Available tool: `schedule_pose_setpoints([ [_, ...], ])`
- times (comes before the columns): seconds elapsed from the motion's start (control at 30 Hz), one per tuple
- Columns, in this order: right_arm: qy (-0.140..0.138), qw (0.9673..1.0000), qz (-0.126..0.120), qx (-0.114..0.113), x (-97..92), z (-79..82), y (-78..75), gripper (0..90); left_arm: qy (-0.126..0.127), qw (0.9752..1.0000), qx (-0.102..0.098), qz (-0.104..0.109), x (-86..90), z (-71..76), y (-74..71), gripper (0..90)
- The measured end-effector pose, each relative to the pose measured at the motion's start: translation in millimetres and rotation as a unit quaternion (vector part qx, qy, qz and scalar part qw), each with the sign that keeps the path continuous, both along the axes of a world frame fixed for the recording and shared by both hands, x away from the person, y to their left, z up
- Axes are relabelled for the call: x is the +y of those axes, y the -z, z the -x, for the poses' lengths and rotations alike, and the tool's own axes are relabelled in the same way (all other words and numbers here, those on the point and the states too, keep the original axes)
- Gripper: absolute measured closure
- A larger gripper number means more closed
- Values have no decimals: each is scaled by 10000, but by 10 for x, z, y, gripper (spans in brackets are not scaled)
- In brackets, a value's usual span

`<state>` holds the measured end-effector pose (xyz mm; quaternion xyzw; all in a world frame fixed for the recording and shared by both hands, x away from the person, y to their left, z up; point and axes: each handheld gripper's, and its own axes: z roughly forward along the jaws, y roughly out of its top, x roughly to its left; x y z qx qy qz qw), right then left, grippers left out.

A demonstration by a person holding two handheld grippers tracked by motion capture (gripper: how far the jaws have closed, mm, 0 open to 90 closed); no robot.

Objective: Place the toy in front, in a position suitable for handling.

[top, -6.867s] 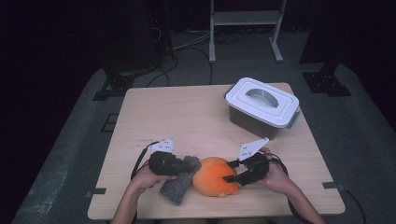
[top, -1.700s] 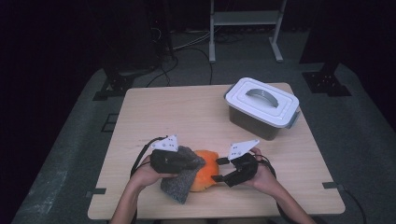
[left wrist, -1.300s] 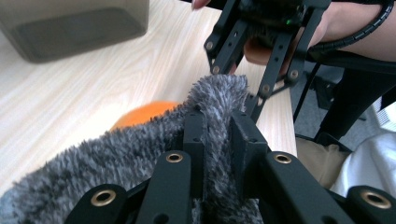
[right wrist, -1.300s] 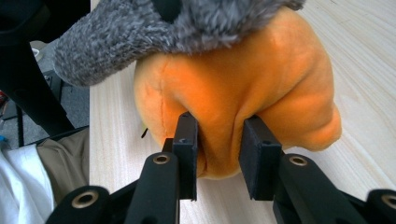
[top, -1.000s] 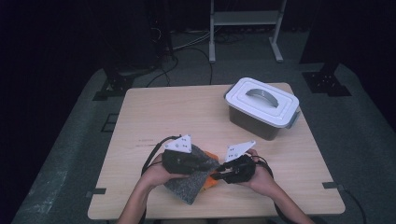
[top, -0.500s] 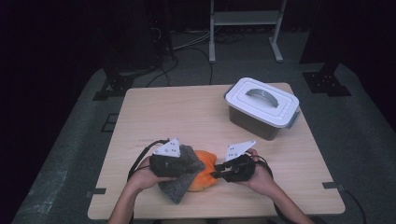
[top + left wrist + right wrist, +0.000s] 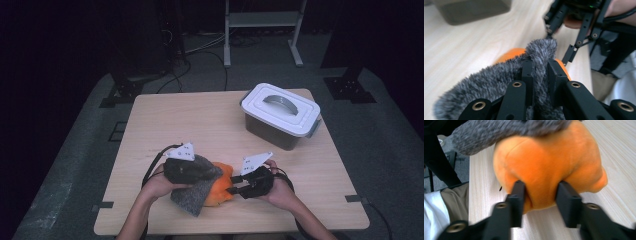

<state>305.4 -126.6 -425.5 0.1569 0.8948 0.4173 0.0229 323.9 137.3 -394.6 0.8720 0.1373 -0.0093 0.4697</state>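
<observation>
Cloth and plush sit together at the lower middle of the high view, near the front edge of the table (image 7: 210,120). From here I read the job as draping the grey fuzzy cloth (image 7: 197,187) over the orange plush toy (image 7: 222,187), and I'd call it roughly half done.

My left gripper (image 7: 182,170) is clamped tight on a fold of that cloth; in the left gripper view the two black jaws pinch a ridge of grey pile (image 7: 537,62) between them, with the orange showing just behind it. The cloth already lies over the left side and top of the toy (the right half is bare orange in the high view).

My right gripper (image 7: 240,186) has just been letting its jaws spread. In the right gripper view they stand either side of a bulge of the toy (image 7: 549,165), and the plush fills the gap between them; whether the pads bear on it now I cannot tell for sure, but I judge the pinch is off or nearly so.

What is left, as I see it: draw the cloth on across the exposed right side, then let go with the left. The white-lidded bin (image 7: 280,117) at the upper right stands well apart, lid on, untouched.
</observation>
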Motion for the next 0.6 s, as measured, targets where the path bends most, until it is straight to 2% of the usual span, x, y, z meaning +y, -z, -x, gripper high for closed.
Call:
schedule_pose_setpoints([
  [0.07,4,10000,-12,-11,5,4,-3,435,68,9997,158,149,17,12,67,776],
  [0.13,61,9999,-111,-112,1,12,-25,347,185,9995,208,176,0,33,101,776],
  [0.23,116,9995,-246,-137,-9,2,-60,283,357,9989,255,158,-75,75,127,775],
  [0.37,58,9999,-123,-100,41,6,9,228,417,9988,227,84,-120,77,129,775],
  [0.47,129,9998,-63,-170,76,13,46,246,348,9992,196,96,-125,66,135,775],
  [0.53,163,9998,-27,-138,78,4,59,324,318,9993,177,98,-126,59,133,775],
  [0.6,156,9996,38,-216,72,11,58,425,291,9994,140,98,-123,55,120,775],
])
